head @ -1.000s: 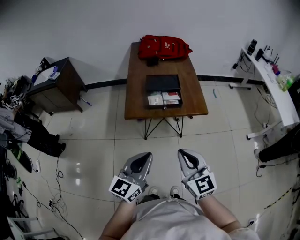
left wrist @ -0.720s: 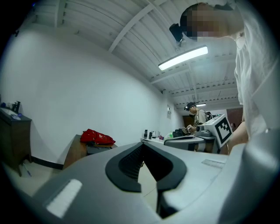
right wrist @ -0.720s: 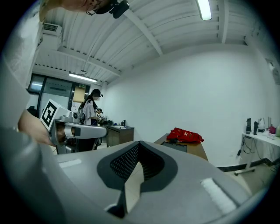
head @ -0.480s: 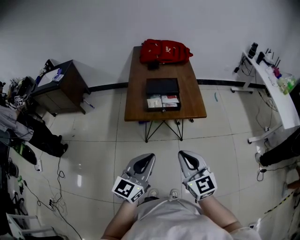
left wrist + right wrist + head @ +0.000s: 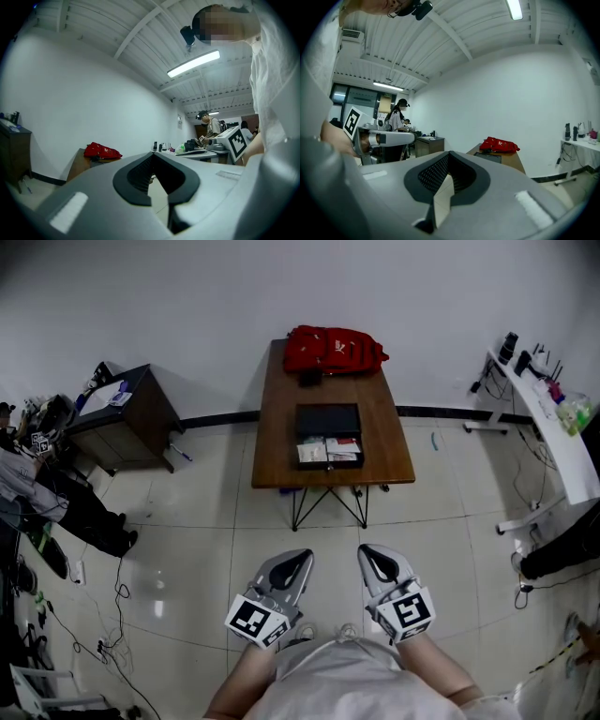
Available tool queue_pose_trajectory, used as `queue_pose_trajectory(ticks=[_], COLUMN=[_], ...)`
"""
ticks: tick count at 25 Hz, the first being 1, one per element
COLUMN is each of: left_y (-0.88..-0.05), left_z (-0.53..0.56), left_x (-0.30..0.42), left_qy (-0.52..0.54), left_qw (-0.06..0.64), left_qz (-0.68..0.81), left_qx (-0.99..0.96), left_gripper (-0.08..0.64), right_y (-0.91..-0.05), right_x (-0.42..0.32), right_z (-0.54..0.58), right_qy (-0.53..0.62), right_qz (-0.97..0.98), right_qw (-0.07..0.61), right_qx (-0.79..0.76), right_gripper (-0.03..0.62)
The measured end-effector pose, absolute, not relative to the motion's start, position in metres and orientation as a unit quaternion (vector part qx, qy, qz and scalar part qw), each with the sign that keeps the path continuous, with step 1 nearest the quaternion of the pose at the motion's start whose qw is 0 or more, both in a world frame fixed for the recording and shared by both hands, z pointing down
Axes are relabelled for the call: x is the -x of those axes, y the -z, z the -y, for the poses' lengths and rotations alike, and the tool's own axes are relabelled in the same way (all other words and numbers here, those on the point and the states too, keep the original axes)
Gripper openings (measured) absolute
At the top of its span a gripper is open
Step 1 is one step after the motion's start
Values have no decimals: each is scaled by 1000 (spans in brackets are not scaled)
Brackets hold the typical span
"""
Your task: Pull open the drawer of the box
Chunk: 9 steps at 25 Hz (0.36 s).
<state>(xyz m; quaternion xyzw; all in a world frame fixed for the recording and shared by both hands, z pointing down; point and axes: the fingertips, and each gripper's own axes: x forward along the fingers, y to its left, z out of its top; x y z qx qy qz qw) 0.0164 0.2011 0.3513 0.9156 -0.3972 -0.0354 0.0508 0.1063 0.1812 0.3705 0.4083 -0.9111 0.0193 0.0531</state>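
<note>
We see an evenly bright room lit by a ceiling tube light (image 5: 193, 63), with a pale glare patch on the glossy floor tiles (image 5: 159, 583), soft shadows under the wooden table (image 5: 330, 486), fisheye bulging and black corners in both gripper views, and the left gripper (image 5: 153, 159) slightly soft up close.

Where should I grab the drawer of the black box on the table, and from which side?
Grip the drawer by its front wall, coming from the near end of the table. It sticks out of the box toward you, leaving that wall exposed; no handle visible.
</note>
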Motion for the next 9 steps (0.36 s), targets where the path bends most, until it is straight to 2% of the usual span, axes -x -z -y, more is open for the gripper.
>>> queue_pose_trajectory(ticks=[9], left_y=[-346], left_z=[-197], left_x=[-14], left_qy=[40], left_qw=[48], left_qz=[398], left_qx=[-915], left_gripper=[-6], right_y=[-369], right_x=[-100], right_z=[-178], right_qy=[-17], right_qz=[915], right_qw=[61], right_qx=[-399], right_gripper=[6])
